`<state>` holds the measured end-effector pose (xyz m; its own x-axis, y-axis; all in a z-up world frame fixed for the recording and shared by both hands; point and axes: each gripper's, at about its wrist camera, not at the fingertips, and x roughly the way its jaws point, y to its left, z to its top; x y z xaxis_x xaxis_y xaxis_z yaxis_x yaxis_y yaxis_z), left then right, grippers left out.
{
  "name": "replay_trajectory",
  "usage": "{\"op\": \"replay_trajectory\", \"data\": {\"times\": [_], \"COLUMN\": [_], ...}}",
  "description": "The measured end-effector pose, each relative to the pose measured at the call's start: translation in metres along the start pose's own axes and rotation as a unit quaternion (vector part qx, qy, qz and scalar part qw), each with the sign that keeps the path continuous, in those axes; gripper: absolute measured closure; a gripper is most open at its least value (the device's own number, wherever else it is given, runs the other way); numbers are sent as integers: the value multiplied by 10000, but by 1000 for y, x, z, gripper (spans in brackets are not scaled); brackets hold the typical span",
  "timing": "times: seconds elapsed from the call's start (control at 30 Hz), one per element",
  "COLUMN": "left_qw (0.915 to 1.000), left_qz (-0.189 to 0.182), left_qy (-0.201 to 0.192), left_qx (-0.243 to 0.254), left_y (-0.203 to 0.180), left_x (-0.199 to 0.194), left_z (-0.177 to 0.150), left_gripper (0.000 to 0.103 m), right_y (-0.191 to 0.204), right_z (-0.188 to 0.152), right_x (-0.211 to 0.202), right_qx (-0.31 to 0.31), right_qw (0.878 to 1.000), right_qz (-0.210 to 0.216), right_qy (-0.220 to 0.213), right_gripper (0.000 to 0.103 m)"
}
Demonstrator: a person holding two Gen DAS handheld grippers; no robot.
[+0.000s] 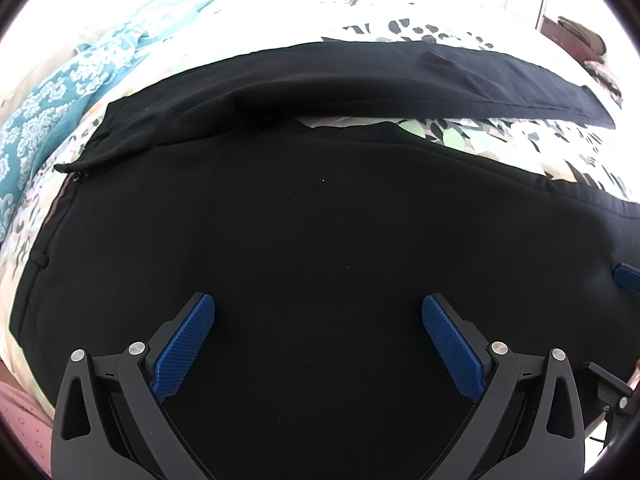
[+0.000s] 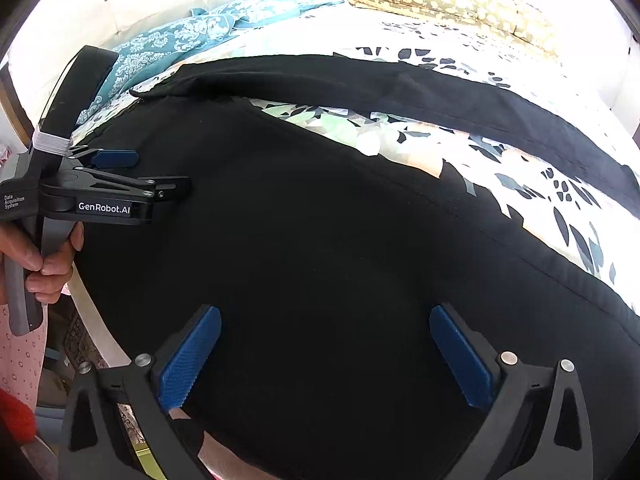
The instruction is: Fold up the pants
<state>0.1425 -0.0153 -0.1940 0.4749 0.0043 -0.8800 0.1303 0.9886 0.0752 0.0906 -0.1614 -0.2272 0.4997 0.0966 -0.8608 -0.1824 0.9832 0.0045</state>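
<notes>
- While both tools hover over the near trouser leg, left gripper (image 1: 318, 312): jaws spread wide, blue pads (image 1: 188, 344) apart, nothing between them but dark cloth below.
- Right gripper (image 2: 325, 322): likewise wide open and empty, poised over the same leg further along.
- Left gripper as seen from the right wrist view (image 2: 132, 176): side-on above the cloth near the waist end, handle in the person's hand (image 2: 44, 260).
- Black pants (image 1: 320, 220): laid across the bed, the two legs splayed apart in a narrow V; far leg (image 2: 440, 96) flat and long, near leg filling the foreground.
- Step in hand, as judged: take the near leg's outer edge and carry it over onto the far leg. Doing it well means pinching the edge at two well-separated points, lifting both together, and matching seam to seam so no crease is trapped.
- Floral bedspread (image 1: 520, 148): shows in the gap between the legs; open room beyond the far leg.
- Teal patterned cloth (image 1: 60, 100): bunched close by the waist end; keep the fold off it.
- Bed edge: runs close under the grippers in the right wrist view; cloth may slide off.
</notes>
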Motion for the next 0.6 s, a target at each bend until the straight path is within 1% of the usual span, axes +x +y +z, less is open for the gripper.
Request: {"op": "replay_trajectory", "data": {"times": [0.23, 0.47, 0.53, 0.6], "left_qw": [10000, 10000, 10000, 10000], "left_qz": [4, -16, -20, -26], "left_qy": [-7, 35, 42, 53], "left_qx": [7, 16, 19, 19], "left_y": [1, 1, 2, 2], "left_x": [0, 0, 0, 0], "left_z": [1, 3, 3, 3], "left_gripper": [0, 0, 0, 0], "right_y": [0, -3, -9, -23], "right_z": [0, 4, 3, 1], "right_x": [0, -7, -13, -20], "right_qx": [11, 144, 332, 687], "right_qw": [10000, 9995, 9990, 9972], "right_qz": [-24, -65, -26, -43], "right_qy": [-17, 268, 285, 303], "right_gripper": [0, 0, 0, 0]}}
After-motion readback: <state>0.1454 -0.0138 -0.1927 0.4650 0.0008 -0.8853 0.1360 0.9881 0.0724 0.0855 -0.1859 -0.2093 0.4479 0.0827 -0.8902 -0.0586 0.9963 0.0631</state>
